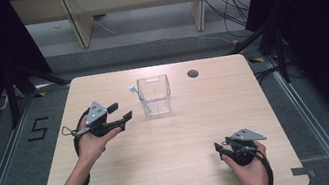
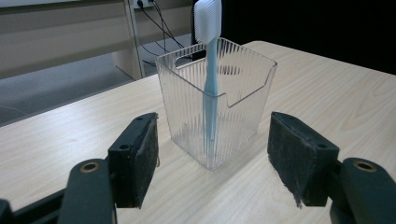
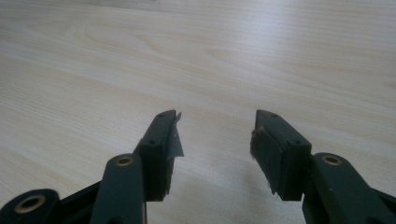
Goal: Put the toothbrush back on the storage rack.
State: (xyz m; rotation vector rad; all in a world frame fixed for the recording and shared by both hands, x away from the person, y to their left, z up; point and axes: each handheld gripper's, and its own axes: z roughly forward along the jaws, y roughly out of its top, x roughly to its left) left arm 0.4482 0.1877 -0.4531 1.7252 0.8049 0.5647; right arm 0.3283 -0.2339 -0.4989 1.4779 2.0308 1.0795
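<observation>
**Clerk:** Left gripper view, item one: left gripper [image 2: 212, 161], two black fingers [image 2: 135, 158] faced with dark, fuzzy, frayed pads, spread wide and released, nothing between them.

**Checker:** And what stands ahead of them?

**Clerk:** Item two: clear cup [image 2: 215, 105], square, of ribbed see-through plastic with a notched rim, upright on the bench just beyond the fingertips, not touching either pad. Item three: toothbrush [image 2: 210, 79], pale blue handle, white bristled head, standing upright inside the cup with the head above the rim.

**Checker:** Same from above?

**Clerk:** High view: left gripper [image 1: 122, 112] held in the left hand [image 1: 91, 143], its fingers pointing at the cup [image 1: 155, 95] from the cup's left, near but apart. Toothbrush head [image 1: 133, 89] shows at the cup's left corner.

**Checker:** Right side?

**Clerk:** Item four: right gripper [image 3: 215, 135], same black fingers, one pad ragged with a loose flap at its tip; parted, empty, over bare wood. From above it [image 1: 223, 147] sits at the near right, well apart from the cup.

**Checker:** Surface and room?

**Clerk:** Bench [image 1: 180, 140]: pale wood-grain top, rounded corners, round cable hole [image 1: 193, 73] beyond the cup. Grey floor, dark curtains either side, light wooden furniture behind.
</observation>
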